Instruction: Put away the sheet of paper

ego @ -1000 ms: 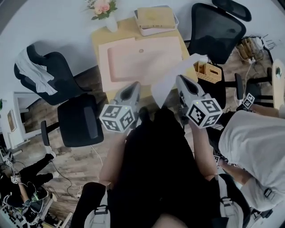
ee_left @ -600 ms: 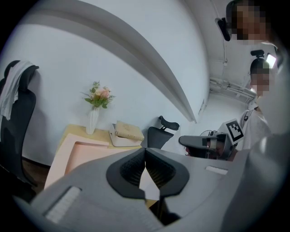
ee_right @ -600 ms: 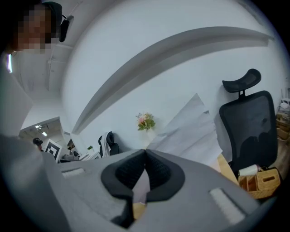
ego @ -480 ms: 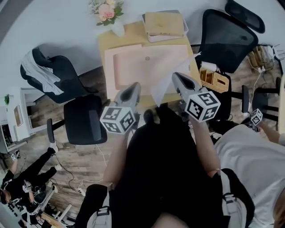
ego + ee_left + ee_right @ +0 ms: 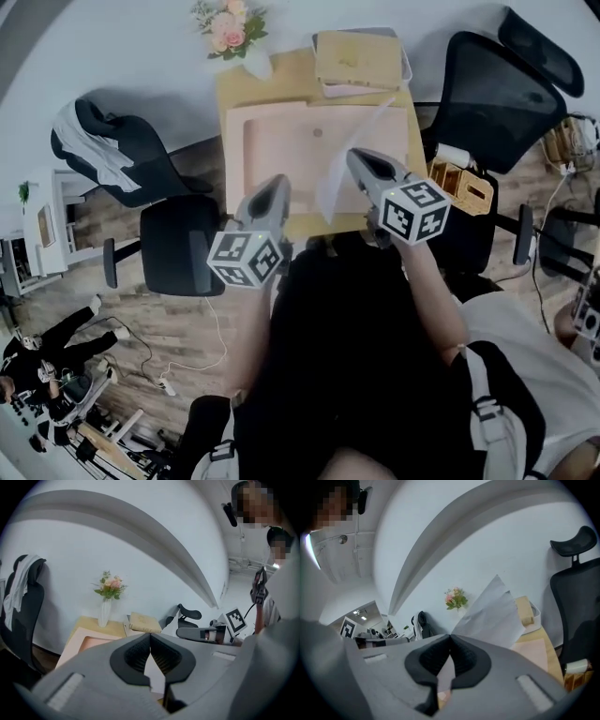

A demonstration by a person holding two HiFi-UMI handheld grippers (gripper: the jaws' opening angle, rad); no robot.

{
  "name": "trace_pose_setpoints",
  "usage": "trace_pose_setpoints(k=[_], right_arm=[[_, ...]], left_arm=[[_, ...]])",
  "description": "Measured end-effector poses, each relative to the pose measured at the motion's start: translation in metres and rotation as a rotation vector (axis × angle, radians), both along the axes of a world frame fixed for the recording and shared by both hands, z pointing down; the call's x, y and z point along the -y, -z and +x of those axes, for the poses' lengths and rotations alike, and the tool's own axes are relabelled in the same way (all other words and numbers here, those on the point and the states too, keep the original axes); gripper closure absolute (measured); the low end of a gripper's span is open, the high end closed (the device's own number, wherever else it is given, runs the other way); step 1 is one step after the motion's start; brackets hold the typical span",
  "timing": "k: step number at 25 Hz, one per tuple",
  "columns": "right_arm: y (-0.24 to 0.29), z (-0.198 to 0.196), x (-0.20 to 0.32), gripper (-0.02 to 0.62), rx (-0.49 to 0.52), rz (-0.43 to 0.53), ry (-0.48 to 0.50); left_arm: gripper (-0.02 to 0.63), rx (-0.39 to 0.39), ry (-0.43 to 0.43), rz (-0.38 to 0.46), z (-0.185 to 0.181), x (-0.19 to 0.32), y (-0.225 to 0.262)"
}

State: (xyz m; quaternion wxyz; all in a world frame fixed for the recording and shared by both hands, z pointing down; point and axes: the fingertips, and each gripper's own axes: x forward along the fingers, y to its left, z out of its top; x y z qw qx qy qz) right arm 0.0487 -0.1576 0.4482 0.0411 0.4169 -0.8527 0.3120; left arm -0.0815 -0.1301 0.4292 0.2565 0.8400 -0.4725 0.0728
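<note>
White sheet of paper (image 5: pixel 371 127), pinched in the closed right gripper (image 5: pixel 357 159), has moved from the desk's (image 5: pixel 242 89) right edge to over the pink mat (image 5: pixel 281 150). The left gripper (image 5: pixel 274 185) is closed and empty. Putting it down seems near.

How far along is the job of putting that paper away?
Done: the sheet of paper is lifted, pinched in the right gripper. In hand: it is held in the air over the desk. To do: laying it down and letting go, perhaps at the tray at the desk's back. The left gripper is shut and empty.
</note>
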Motion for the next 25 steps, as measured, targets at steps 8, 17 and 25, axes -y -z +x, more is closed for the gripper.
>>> trace_pose_setpoints(k=[8,17,25], right_arm=[[-0.022,-0.019,0.014,0.592,0.032,-0.041,0.118],[-0.044,-0.033,0.019,0.592,0.08,-0.091,0.148],[-0.055,-0.042,0.026,0.592,0.071,-0.098,0.178]], left_arm=[[0.597,0.002,0.108,-0.03,-0.005,-0.001,-0.016],[0.597,0.016,0.086,-0.036,0.0,0.006,-0.015],[0.597,0.025,0.09,-0.049,-0.005,0.013,-0.02]])
